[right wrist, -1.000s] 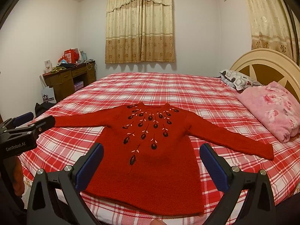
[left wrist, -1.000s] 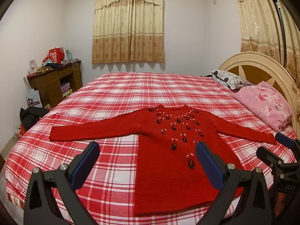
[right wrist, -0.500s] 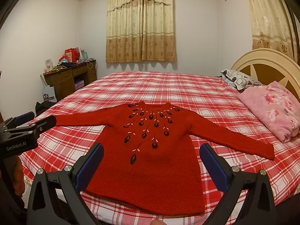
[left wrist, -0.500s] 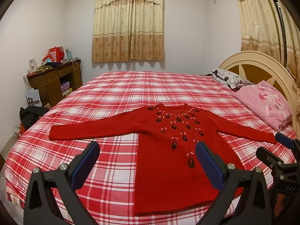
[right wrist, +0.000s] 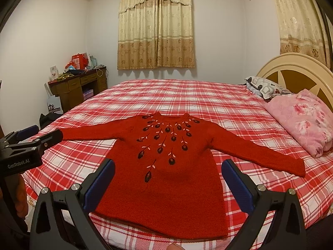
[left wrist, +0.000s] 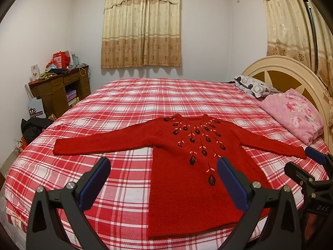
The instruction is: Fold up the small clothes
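A red knit sweater (left wrist: 187, 166) with dark embroidered flowers lies flat, front up, both sleeves spread, on the red plaid bed (left wrist: 145, 95). It also shows in the right wrist view (right wrist: 172, 177). My left gripper (left wrist: 163, 179) is open and empty, held above the near bed edge over the sweater's left hem side. My right gripper (right wrist: 167, 180) is open and empty above the sweater's lower body. Each gripper shows in the other's view: the right one (left wrist: 308, 166) and the left one (right wrist: 31, 137).
A pink floral pillow (left wrist: 291, 114) and a patterned pillow (left wrist: 254, 87) lie by the cream headboard (left wrist: 291, 70) on the right. A cluttered wooden desk (left wrist: 60, 89) and dark bags (left wrist: 33, 125) stand at the left. Curtains (left wrist: 141, 27) hang at the far wall.
Nothing has visibly changed apart from a very slight camera drift. The sweater lies as before.
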Demonstrator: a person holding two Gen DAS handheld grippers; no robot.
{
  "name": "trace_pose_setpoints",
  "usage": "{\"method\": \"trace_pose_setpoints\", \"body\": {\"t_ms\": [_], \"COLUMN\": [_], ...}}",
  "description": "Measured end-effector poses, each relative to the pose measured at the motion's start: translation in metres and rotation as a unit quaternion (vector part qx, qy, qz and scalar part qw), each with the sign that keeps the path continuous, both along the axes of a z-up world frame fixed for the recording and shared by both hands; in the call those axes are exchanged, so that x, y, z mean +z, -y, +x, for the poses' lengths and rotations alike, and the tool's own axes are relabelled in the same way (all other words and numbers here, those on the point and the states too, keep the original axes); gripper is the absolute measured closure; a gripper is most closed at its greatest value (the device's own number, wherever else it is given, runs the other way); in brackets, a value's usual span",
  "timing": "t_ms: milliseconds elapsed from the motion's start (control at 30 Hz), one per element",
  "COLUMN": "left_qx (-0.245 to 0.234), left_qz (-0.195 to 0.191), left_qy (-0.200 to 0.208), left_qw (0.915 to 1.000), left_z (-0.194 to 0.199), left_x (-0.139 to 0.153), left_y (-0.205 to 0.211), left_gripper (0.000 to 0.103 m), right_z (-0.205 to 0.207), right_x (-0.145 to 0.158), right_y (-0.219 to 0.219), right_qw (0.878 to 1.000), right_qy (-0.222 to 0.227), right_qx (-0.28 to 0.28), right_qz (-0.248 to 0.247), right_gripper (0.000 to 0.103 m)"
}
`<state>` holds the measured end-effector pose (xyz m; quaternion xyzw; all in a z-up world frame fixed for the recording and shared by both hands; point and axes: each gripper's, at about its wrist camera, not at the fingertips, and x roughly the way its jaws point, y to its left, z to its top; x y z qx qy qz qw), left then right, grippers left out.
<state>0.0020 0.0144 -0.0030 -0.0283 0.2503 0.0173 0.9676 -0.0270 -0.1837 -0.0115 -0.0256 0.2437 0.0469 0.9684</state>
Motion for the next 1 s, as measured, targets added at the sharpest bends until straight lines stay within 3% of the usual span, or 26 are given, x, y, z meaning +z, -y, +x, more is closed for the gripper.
{"method": "trace_pose_setpoints", "body": {"t_ms": [633,800,1000], "left_qx": [-0.017,-0.015,-0.027], "left_qz": [0.004,0.025,0.04], "left_qy": [-0.02,-0.034,-0.063], "left_qw": [0.9996,0.999,0.9969], "left_z": [0.013,0.037,0.073], "left_x": [-0.016,-0.033,-0.059], "left_y": [0.005,0.003,0.009], "left_gripper": [0.0,0.0,0.0], "right_z": [0.014,0.036,0.066], "right_x": [-0.016,-0.03,-0.055], "right_y": [0.01,0.043,0.098], "right_qw": [1.0,0.999,0.993], "right_qy": [-0.019,-0.04,-0.071], "right_qx": [-0.001,-0.019,-0.091], "right_qz": [0.003,0.027,0.034], "right_gripper": [0.001,0.001,0.001]}}
